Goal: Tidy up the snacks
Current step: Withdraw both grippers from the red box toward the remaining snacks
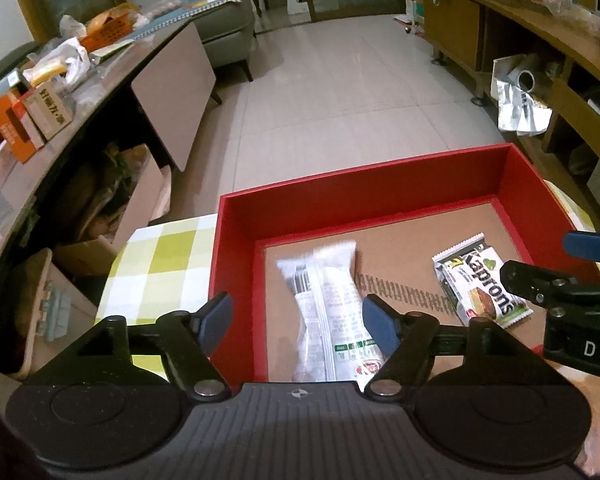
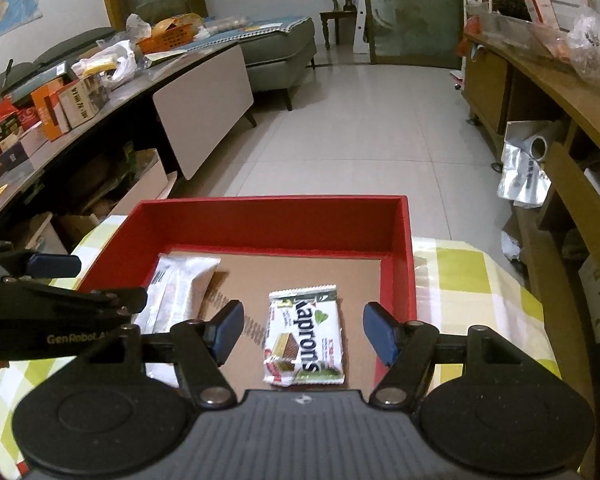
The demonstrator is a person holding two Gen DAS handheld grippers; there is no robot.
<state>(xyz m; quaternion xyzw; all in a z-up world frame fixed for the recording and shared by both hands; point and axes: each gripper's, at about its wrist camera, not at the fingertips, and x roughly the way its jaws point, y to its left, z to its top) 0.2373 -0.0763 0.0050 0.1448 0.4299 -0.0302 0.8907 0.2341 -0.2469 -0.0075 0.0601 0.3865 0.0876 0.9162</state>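
Inside the red box two snacks lie flat on its brown cardboard floor: a white wrapped bar towards the left wall, its length running from the near edge to the far one, and a white-and-green Kaprons wafer pack well apart from it on the right half, its printed name running lengthwise. In the left wrist view the bar looks slightly blurred, and whether it rests fully on the floor cannot be told from that picture. The left gripper hovers over the bar with its blue-padded fingers spread wide, one pad outside the box's left wall and the other over the cardboard, neither touching the wrapper. The right gripper hangs above the wafer pack, its fingers likewise spread with the pack lying loose between them, untouched. Each gripper also shows at the edge of the other's view, black with a blue tip. The box sits on a tablecloth checked in yellow-green and white. Beyond it stretches a pale tiled floor. To the left runs a dark counter crowded with cartons, bags and an orange basket, with cardboard boxes stored beneath. To the right stands a wooden shelf unit, holding a silver roll and crumpled foil.
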